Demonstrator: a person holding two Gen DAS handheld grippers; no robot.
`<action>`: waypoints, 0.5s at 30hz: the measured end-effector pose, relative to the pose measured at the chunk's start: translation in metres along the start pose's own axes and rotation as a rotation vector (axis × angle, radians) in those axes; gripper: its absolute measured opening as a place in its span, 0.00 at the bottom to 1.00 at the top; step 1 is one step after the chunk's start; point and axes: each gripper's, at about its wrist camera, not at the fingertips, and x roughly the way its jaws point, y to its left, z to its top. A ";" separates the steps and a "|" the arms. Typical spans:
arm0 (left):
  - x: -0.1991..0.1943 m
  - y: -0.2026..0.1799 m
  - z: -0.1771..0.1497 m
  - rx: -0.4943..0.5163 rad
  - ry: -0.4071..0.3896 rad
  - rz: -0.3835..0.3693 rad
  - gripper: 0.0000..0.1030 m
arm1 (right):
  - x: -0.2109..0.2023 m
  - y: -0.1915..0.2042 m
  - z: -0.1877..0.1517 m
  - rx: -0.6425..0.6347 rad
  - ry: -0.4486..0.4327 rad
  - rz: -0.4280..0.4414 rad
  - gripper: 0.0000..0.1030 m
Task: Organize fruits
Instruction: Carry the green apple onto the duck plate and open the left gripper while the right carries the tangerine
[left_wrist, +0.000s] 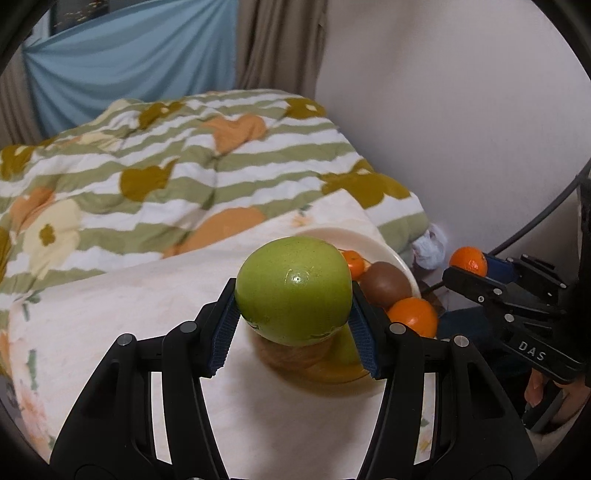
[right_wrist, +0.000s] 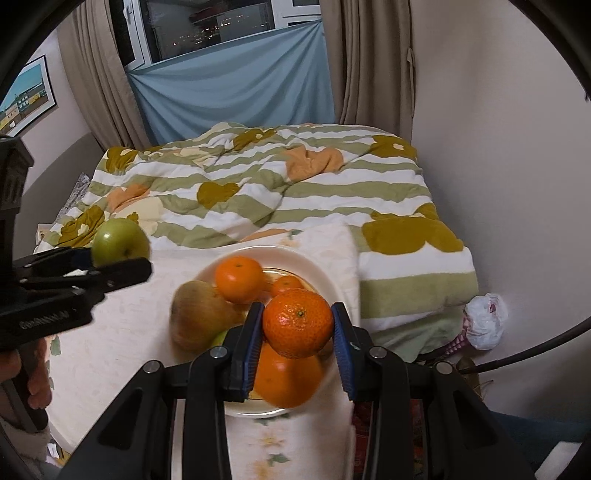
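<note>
**Both tools loaded above the plate**

The left tool (left_wrist: 293, 325) is clamped on a green apple (left_wrist: 293, 290), its blue pads pressing the fruit at 9 and 3 o'clock. The right tool (right_wrist: 297, 343) is clamped on a mandarin (right_wrist: 297, 324) in the same way. Both fruits are carried in the air, clear of the surface below.

Under the right tool sits a cream plate (right_wrist: 321, 273) on a pale flowered cloth (right_wrist: 129, 317). In the right wrist view the plate holds a large orange (right_wrist: 286, 376) directly beneath the held mandarin, a second orange (right_wrist: 239, 278) at 11 o'clock on the plate, a small mandarin (right_wrist: 287, 285) near the plate's middle, and a brownish pear (right_wrist: 197, 317) leaning over the rim at 9 o'clock. The plate is crowded; its only bare part is the rim arc from 12 to 3 o'clock.

The open room lies at 9 o'clock of the plate, where the cloth is bare under the left tool. At 3 o'clock the cloth's edge runs just beside the plate, and past it the surface drops away. At 12 o'clock a striped quilt (right_wrist: 295, 192) rises just behind the plate. A white plastic bag (right_wrist: 485, 319) lies at 3 o'clock near the wall (right_wrist: 517, 147).
</note>
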 end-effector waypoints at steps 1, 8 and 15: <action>0.005 -0.004 0.000 0.003 0.006 -0.004 0.61 | 0.001 -0.005 -0.001 0.003 0.002 0.001 0.32; 0.048 -0.033 0.002 0.070 0.047 -0.003 0.61 | 0.013 -0.031 -0.007 0.030 0.021 0.004 0.32; 0.072 -0.050 0.001 0.152 0.062 0.006 0.61 | 0.020 -0.045 -0.010 0.055 0.021 0.002 0.32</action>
